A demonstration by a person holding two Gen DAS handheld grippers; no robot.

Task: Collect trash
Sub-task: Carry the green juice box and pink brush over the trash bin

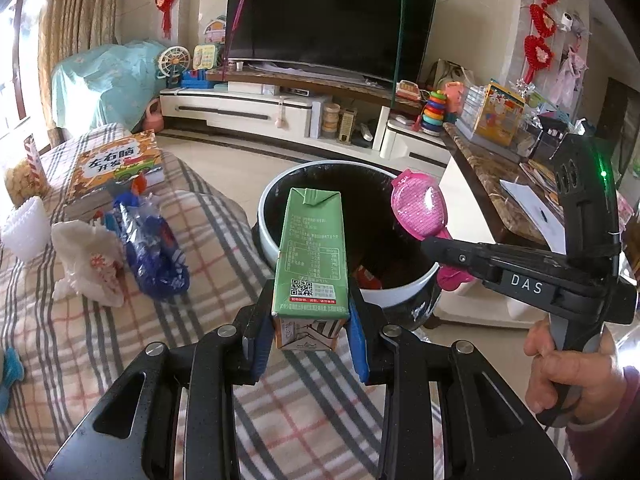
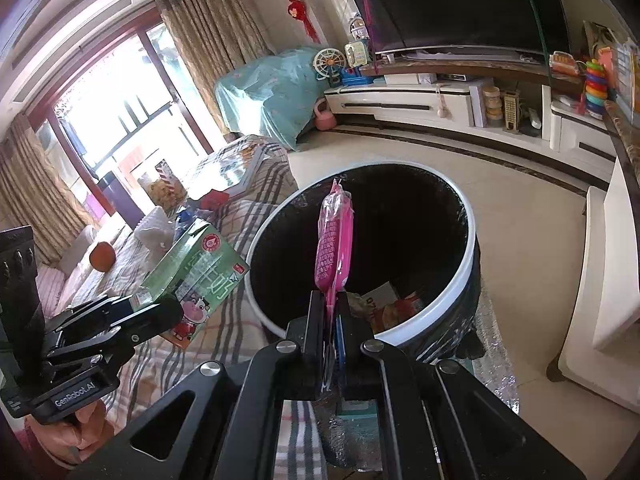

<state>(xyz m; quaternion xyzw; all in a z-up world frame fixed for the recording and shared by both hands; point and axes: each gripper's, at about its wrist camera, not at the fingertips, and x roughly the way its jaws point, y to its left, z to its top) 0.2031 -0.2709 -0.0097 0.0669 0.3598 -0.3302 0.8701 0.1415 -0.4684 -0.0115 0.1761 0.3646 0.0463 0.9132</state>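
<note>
My left gripper [image 1: 308,320] is shut on a green milk carton [image 1: 310,252] and holds it upright by the near rim of a round white-rimmed trash bin [image 1: 266,236]. The carton also shows in the right wrist view [image 2: 196,276]. My right gripper [image 2: 332,320] is shut on a pink plastic wrapper [image 2: 334,240] and holds it over the bin [image 2: 466,276]. In the left wrist view the wrapper [image 1: 418,208] hangs over the bin's right rim. The bin has a black liner and holds some trash at the bottom.
A plaid-covered sofa [image 1: 224,320] carries a blue plastic bag [image 1: 154,248], white crumpled packaging [image 1: 88,260], a white foam piece [image 1: 26,228], a picture book [image 1: 116,168] and a snack bag [image 1: 22,180]. A marble-topped table [image 1: 492,184] stands right. A TV stand [image 1: 248,108] lies beyond.
</note>
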